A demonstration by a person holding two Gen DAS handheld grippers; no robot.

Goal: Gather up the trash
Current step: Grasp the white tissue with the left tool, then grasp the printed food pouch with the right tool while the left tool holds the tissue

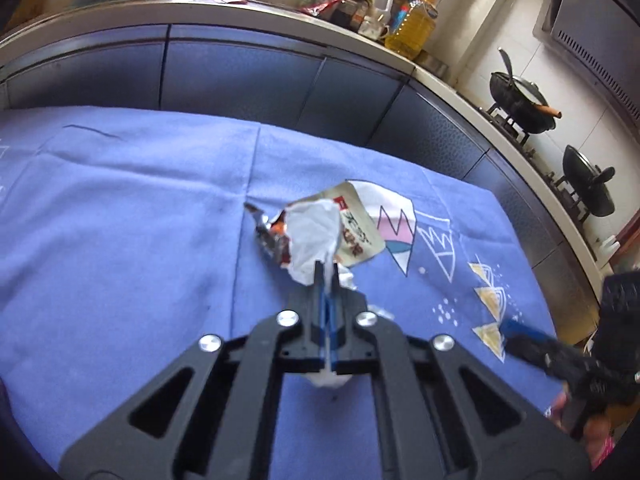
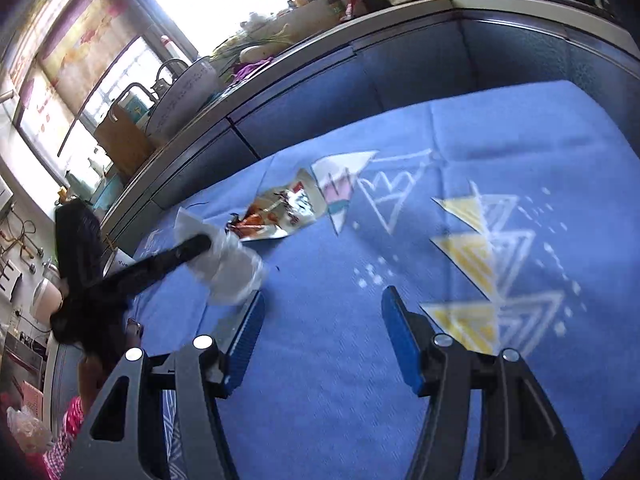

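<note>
Left hand-held gripper (image 1: 327, 270) clamped on the crumpled tissue (image 1: 314, 236), lift straight up clear of the snack wrapper (image 1: 352, 232) just ahead (right hand-held gripper (image 2: 322, 320) wide, empty).

A home kitchen is shown: two woks (image 1: 520, 100) on a gas stove, oil bottles (image 1: 412, 26) on the far counter (image 1: 224, 10) (crowded), a faucet (image 2: 170, 66) by the window.
</note>
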